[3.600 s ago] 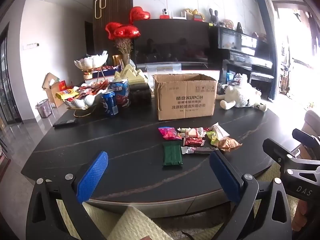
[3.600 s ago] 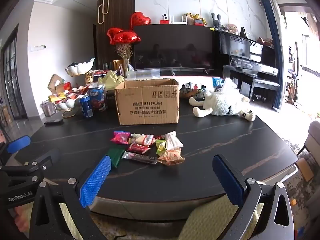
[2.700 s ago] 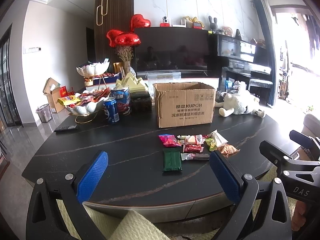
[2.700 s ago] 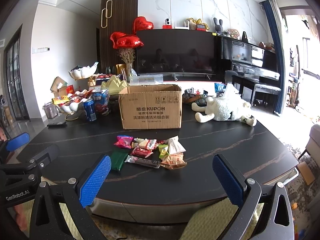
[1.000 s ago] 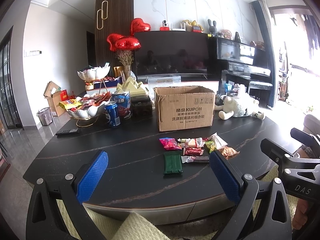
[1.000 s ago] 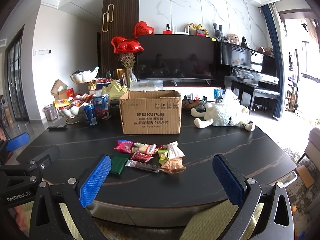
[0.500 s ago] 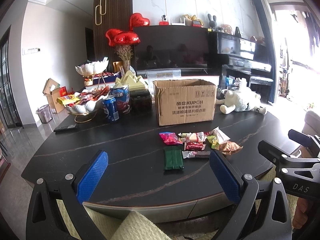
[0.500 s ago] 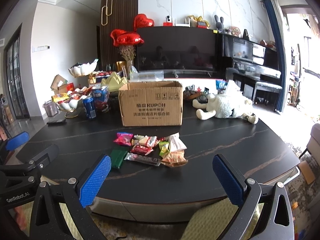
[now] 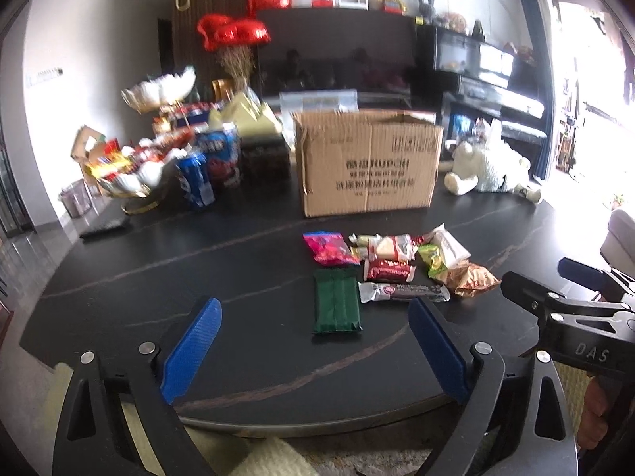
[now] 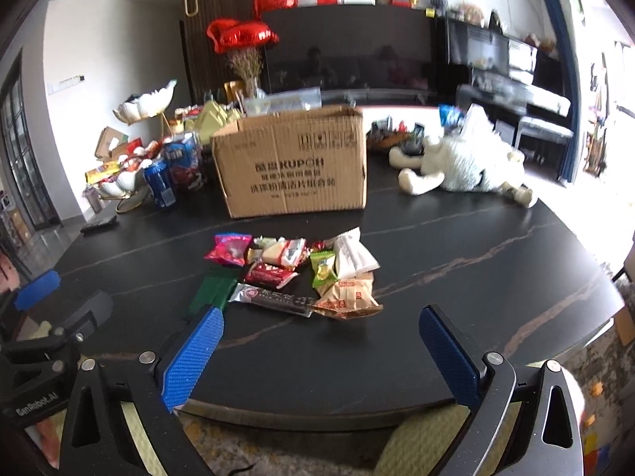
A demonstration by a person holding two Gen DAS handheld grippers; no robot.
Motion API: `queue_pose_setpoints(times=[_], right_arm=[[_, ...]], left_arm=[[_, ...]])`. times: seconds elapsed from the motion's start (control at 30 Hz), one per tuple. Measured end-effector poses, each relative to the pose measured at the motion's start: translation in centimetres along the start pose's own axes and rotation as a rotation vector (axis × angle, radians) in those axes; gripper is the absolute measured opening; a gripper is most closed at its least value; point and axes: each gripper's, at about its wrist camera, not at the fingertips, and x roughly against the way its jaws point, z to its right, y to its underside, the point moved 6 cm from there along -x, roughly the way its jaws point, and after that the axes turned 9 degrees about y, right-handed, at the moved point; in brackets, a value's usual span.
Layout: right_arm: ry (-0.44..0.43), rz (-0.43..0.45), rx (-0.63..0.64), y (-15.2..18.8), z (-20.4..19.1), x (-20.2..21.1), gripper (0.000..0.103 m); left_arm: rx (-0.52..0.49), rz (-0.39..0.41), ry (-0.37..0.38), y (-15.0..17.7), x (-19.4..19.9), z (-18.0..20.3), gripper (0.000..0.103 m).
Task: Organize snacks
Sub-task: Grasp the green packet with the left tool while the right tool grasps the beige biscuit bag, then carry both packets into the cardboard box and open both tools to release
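Several snack packets lie in a loose pile on the black table: a green pack (image 9: 336,304) (image 10: 212,291), a pink bag (image 9: 328,248) (image 10: 228,248), a dark bar (image 9: 403,291) (image 10: 274,299), and an orange-brown bag (image 9: 470,279) (image 10: 349,295). An open cardboard box (image 9: 369,162) (image 10: 291,162) stands just behind them. My left gripper (image 9: 313,309) is open and empty, near the table's front edge with the green pack between its fingers' line. My right gripper (image 10: 319,315) is open and empty, in front of the pile.
A white snack-filled bowl stand (image 9: 131,170), blue cans (image 9: 196,182) (image 10: 160,186) and a dark box (image 9: 265,160) stand at the back left. A remote (image 9: 103,227) lies at the left. A white plush toy (image 9: 490,168) (image 10: 464,166) lies at the back right.
Both grippers have moved forward and tilted down toward the snack pile, which now looks nearer and larger. The snacks and box have not moved.
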Motion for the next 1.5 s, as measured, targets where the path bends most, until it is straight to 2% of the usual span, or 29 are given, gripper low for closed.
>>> queue_pose_setpoints(times=[0.1,0.3,0.47,0.67,0.97,1.23,1.37,1.5], right_arm=[[0.008,-0.052,0.003,-0.3,0.0,-2.1,0.096],[-0.003,-0.138,-0.035,-0.5,0.0,-6.2,0.09],[0.008,-0.193,-0.059,-0.5,0.3,-8.9,0.085],[0.027,-0.221,-0.061,-0.1,0.5,-10.4,0.083],[0.035,-0.264,-0.064,0.4,0.9,-12.3,0.075],[0.021,-0.293,-0.063,1.0,0.7,-12.9,0.063],[0.027,-0.296,-0.06,1.0,0.6,-13.0,0.061],[0.035,-0.294,-0.059,1.1,0.7,-12.8,0.059]], left_arm=[[0.033,-0.064,0.024,-0.3,-2.3,-0.4,0.088],[0.082,-0.153,0.046,0.2,-6.3,-0.9,0.082],[0.07,-0.191,0.03,0.3,-9.3,-1.2,0.075],[0.069,-0.238,0.048,0.7,-11.5,-1.3,0.072],[0.067,-0.289,0.066,1.5,-13.9,-1.1,0.068],[0.079,-0.321,0.078,2.0,-14.9,-1.1,0.059],[0.074,-0.328,0.078,2.2,-15.0,-1.1,0.046],[0.076,-0.322,0.083,2.3,-14.9,-1.2,0.045]])
